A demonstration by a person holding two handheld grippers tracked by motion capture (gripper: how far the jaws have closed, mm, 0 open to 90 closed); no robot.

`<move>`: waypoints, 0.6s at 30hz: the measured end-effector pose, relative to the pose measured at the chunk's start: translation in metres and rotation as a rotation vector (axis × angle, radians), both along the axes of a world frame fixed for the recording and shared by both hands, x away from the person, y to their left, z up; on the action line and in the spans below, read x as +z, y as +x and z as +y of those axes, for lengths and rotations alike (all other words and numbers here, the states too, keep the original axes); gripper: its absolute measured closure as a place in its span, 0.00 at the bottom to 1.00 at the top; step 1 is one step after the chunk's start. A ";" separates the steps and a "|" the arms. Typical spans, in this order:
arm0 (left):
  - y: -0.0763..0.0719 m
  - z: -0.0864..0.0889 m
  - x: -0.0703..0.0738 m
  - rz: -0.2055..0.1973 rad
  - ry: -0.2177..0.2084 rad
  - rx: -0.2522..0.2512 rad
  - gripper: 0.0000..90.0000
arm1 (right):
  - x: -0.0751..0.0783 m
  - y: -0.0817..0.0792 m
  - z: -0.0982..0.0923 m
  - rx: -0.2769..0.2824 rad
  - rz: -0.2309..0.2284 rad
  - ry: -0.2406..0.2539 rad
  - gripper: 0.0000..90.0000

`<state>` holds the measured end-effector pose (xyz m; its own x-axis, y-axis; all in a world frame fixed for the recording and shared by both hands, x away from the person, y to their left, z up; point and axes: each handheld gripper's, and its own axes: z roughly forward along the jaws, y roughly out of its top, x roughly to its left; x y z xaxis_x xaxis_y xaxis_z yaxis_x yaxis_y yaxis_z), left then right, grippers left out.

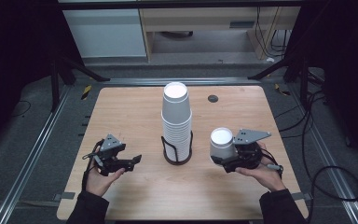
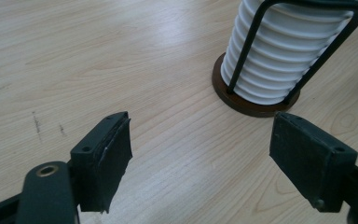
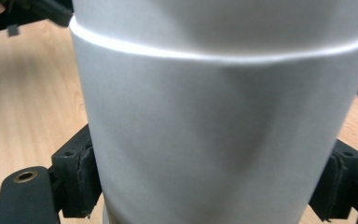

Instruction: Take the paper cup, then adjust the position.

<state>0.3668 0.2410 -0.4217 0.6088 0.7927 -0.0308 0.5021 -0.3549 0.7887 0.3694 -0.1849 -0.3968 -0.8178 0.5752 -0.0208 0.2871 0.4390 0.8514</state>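
Note:
A tall stack of white paper cups (image 1: 176, 119) stands in a black wire holder (image 1: 168, 148) at the middle of the wooden table (image 1: 135, 107). To its right, just above the tabletop, my right gripper (image 1: 223, 159) is shut on a single white cup (image 1: 222, 142). Up close, that cup (image 3: 214, 116) sits between the two black pads (image 3: 77, 172), and its wall is dented. My left gripper (image 1: 133, 161) rests low at the left of the stack, open, with nothing between its jaws. Its open jaws (image 2: 200, 154) point toward the stack's ribbed base (image 2: 275, 60).
A dark round grommet (image 1: 213, 98) sits in the table's far right area. Metal rails (image 1: 32, 154) and cables (image 1: 317, 154) run along the floor on both sides. Bare wood lies in front of the holder and along the near edge.

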 end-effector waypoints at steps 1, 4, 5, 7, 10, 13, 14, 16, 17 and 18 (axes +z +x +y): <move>-0.001 -0.001 0.001 0.000 -0.001 -0.006 0.22 | -0.001 0.000 0.001 0.006 0.002 -0.005 0.17; -0.001 -0.004 0.002 0.004 -0.010 -0.028 0.22 | -0.003 -0.001 0.003 0.028 0.010 -0.023 0.17; -0.002 -0.005 0.002 0.008 -0.013 -0.039 0.22 | -0.004 -0.001 0.004 0.040 0.011 -0.026 0.17; -0.003 -0.008 0.003 0.007 -0.010 -0.058 0.22 | -0.005 -0.002 0.007 0.069 0.014 -0.035 0.17; -0.005 -0.012 0.004 0.011 0.000 -0.094 0.22 | -0.008 -0.002 0.013 0.114 0.020 -0.066 0.17; -0.006 -0.015 0.004 0.014 0.003 -0.116 0.22 | -0.012 -0.003 0.018 0.144 0.029 -0.092 0.17; -0.007 -0.016 0.005 0.014 0.006 -0.121 0.22 | -0.012 -0.003 0.019 0.152 0.030 -0.097 0.17; -0.008 -0.017 0.006 0.014 0.009 -0.130 0.22 | -0.014 -0.003 0.022 0.172 0.038 -0.103 0.17; -0.008 -0.017 0.007 0.013 0.008 -0.135 0.22 | -0.015 -0.003 0.024 0.182 0.042 -0.107 0.17; -0.009 -0.017 0.007 0.013 0.006 -0.138 0.22 | -0.016 -0.003 0.026 0.194 0.047 -0.112 0.17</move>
